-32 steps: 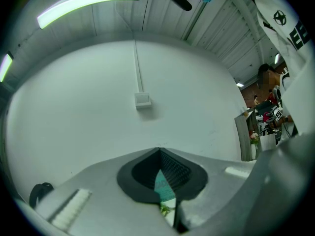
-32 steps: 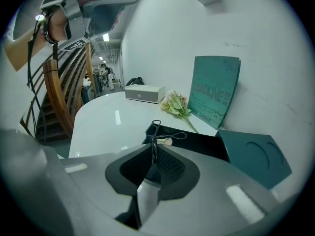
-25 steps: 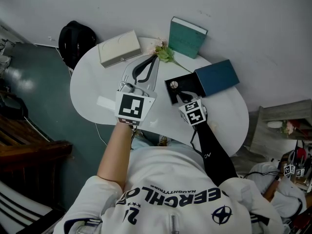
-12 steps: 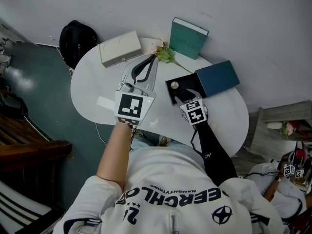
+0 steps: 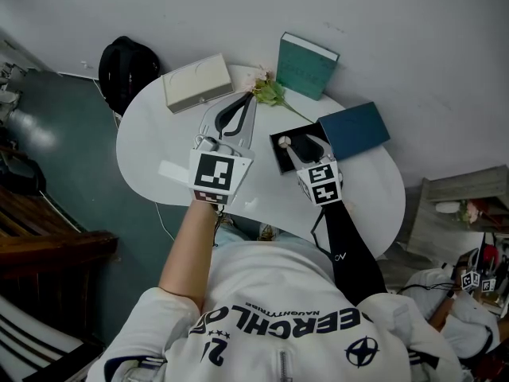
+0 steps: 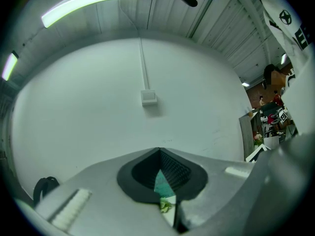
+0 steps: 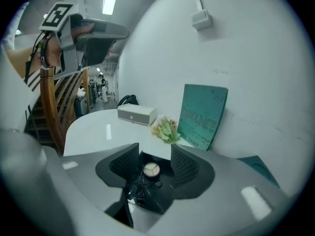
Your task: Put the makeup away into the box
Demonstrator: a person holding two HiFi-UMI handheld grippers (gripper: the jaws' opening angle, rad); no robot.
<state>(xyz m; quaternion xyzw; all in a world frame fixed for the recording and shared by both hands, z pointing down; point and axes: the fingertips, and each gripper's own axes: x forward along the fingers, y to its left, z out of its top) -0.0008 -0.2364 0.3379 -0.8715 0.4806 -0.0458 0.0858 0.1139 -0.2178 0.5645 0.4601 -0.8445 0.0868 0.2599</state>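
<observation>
A small black box (image 5: 280, 159) lies open on the white table (image 5: 159, 138), with its blue lid (image 5: 354, 128) beside it on the right. A round pale compact (image 5: 284, 142) rests inside the box (image 7: 147, 196); the compact (image 7: 151, 169) lies next to a thin black cord. My right gripper (image 5: 307, 145) hovers over the box. Its jaws (image 7: 154, 155) have just opened and then eased in a little; they stand open with nothing between them. My left gripper (image 5: 250, 100) lies level over the table's middle, its tips (image 6: 160, 152) touching and nothing held.
A teal book (image 5: 305, 64) leans on the wall behind the box. A sprig of flowers (image 5: 266, 90) lies in front of it. A white case (image 5: 197, 79) sits at the table's back left, and a black helmet-like object (image 5: 126, 66) is beyond that edge.
My right gripper has opened and lifted a little away from the black box. The compact stays in the box. My left gripper has not moved.
</observation>
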